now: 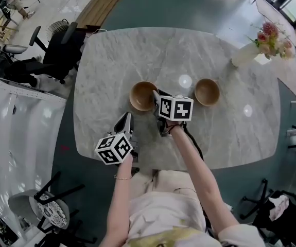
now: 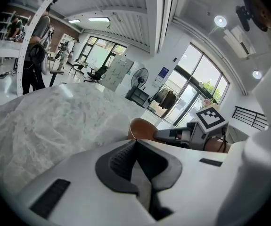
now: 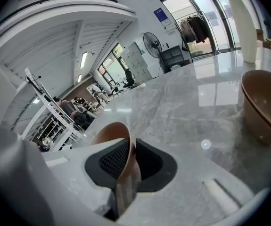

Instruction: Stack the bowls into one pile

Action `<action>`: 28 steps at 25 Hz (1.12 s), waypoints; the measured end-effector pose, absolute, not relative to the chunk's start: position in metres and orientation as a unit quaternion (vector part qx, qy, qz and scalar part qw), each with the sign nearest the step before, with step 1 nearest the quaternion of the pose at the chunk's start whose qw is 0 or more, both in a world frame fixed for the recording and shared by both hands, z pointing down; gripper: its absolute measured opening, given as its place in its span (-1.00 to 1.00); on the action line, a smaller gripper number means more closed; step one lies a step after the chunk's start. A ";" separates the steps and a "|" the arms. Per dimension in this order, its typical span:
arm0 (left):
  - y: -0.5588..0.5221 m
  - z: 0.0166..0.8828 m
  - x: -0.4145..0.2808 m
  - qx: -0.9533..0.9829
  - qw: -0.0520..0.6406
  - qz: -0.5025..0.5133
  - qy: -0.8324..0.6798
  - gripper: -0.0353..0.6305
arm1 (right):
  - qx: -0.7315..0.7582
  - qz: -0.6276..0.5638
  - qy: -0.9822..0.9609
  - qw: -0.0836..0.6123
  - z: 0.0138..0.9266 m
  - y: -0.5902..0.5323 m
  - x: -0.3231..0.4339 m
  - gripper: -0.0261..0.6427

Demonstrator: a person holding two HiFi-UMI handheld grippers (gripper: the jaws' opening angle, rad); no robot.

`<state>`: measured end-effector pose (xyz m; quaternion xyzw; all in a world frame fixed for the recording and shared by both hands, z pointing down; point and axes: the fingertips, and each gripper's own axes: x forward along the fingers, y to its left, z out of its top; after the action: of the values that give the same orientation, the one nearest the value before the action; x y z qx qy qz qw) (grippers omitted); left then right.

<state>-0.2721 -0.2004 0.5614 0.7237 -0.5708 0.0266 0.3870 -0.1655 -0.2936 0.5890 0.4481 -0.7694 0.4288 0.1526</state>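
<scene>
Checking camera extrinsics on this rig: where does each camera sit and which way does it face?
Head view: on the person's head, facing steeply down at the table; both forearms, left gripper and right gripper show.
Left gripper view: on the left gripper, facing across the table along its shut, empty jaws; the right gripper shows too.
Right gripper view: on the right gripper, facing along its jaws, shut on the left bowl at its rim.
Shared: all three show the left bowl.
</scene>
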 end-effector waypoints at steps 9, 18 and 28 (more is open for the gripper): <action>-0.199 0.556 -0.268 0.718 0.380 0.031 -0.582 -0.89 | 0.436 0.432 -0.776 0.142 0.579 -0.292 -0.160 -0.82; -0.204 0.549 -0.230 0.733 0.373 0.033 -0.568 -0.89 | 0.446 0.436 -0.774 0.109 0.557 -0.293 -0.118 -0.82; -0.215 0.537 -0.180 0.751 0.371 0.028 -0.546 -0.89 | 0.478 0.438 -0.758 0.075 0.542 -0.297 -0.056 -0.82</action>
<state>-0.1796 -0.2150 0.5369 0.7508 -0.5459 0.0277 0.3708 -0.0557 -0.2968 0.5416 0.4775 -0.7581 0.4378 0.0745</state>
